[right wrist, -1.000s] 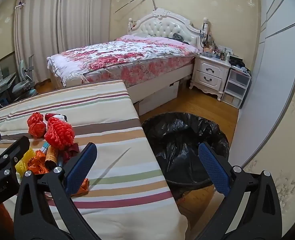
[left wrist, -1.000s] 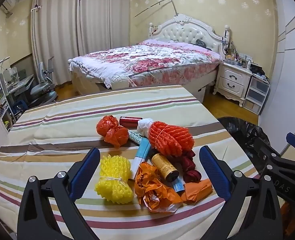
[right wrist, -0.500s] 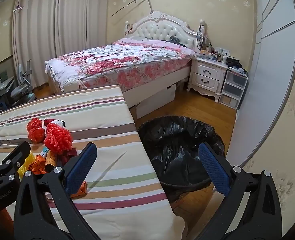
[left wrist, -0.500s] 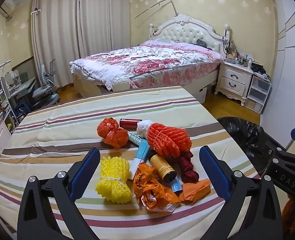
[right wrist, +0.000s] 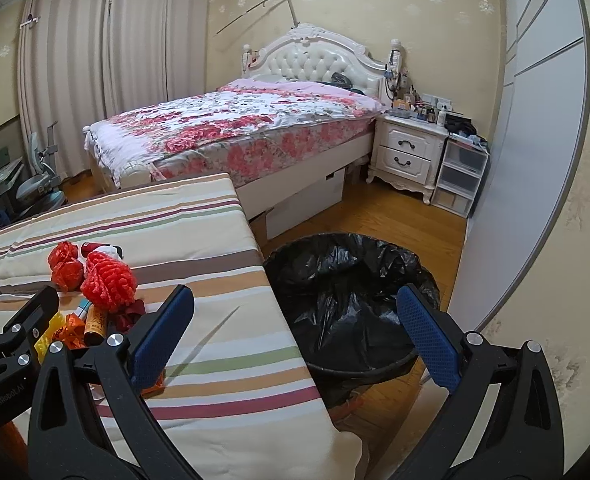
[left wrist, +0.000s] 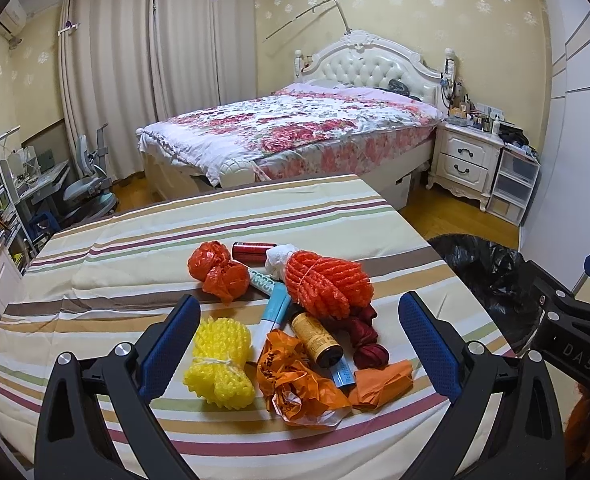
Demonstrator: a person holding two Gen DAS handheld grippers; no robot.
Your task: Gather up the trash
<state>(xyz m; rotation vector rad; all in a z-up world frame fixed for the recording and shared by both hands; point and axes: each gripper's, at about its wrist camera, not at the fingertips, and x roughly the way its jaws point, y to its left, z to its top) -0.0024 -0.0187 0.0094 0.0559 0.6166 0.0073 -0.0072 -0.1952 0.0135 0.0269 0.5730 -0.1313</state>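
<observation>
A heap of trash lies on the striped table (left wrist: 135, 240): a yellow foam net (left wrist: 219, 360), a red foam net (left wrist: 327, 284), a red plastic bag (left wrist: 217, 266), an orange crumpled bag (left wrist: 295, 380), a brown bottle (left wrist: 315, 338), a blue tube (left wrist: 273, 310) and a red can (left wrist: 253, 249). My left gripper (left wrist: 299, 344) is open and empty, above the near side of the heap. My right gripper (right wrist: 295, 336) is open and empty, over the table's right edge, next to the bin lined with a black bag (right wrist: 347, 300). The heap also shows in the right wrist view (right wrist: 107, 284).
A bed (left wrist: 295, 136) stands behind the table. A white nightstand (right wrist: 411, 152) and plastic drawers (right wrist: 459, 180) stand at the far right by the wall. A desk and chair (left wrist: 87, 192) stand at the left. Wooden floor surrounds the bin.
Both grippers have risen and drawn back slightly; the heap and the bin sit a little lower in the views. Nothing was taken hold of.
</observation>
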